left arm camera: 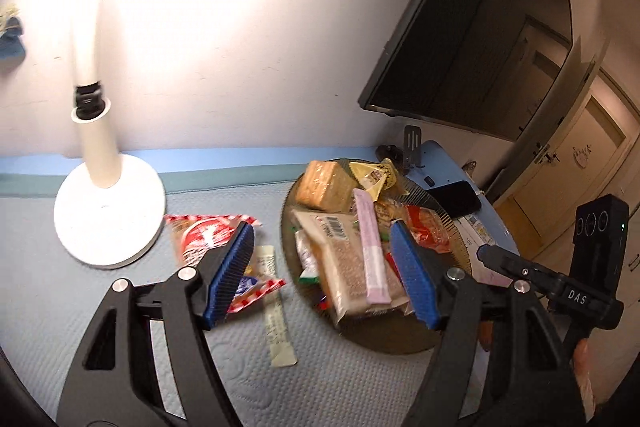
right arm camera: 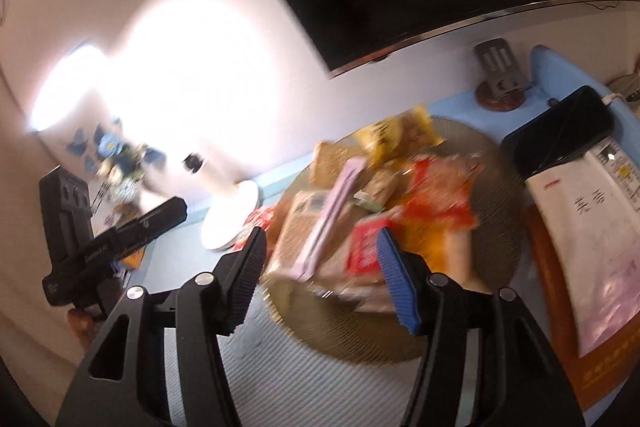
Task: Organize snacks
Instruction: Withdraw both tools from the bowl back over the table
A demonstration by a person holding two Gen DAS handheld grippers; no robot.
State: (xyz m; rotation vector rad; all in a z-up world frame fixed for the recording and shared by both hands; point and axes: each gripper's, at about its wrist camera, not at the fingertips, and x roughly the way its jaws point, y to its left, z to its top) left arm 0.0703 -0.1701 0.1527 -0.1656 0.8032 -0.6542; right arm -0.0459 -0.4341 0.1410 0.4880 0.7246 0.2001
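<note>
Left gripper (left arm camera: 322,273) and right gripper (right arm camera: 320,277), both spread wide and empty, above snacks (left arm camera: 352,247) heaped on a round tray (left arm camera: 400,339); two packets (left arm camera: 204,237) lie beside it on the surface (left arm camera: 120,307).

This is a lived-in room of a home, perhaps a bedroom or sitting room. A dark flat screen (left arm camera: 460,39) hangs on a plain pale wall (left arm camera: 240,27) at the far right, and beyond it stands a cream panelled door (left arm camera: 568,163). A white lamp (left arm camera: 108,203) lights the far left of a desk (left arm camera: 60,299) covered with a quilted pale-blue cloth. A phone (right arm camera: 560,131) lies charging at the right, beside a printed booklet (right arm camera: 592,227).
</note>
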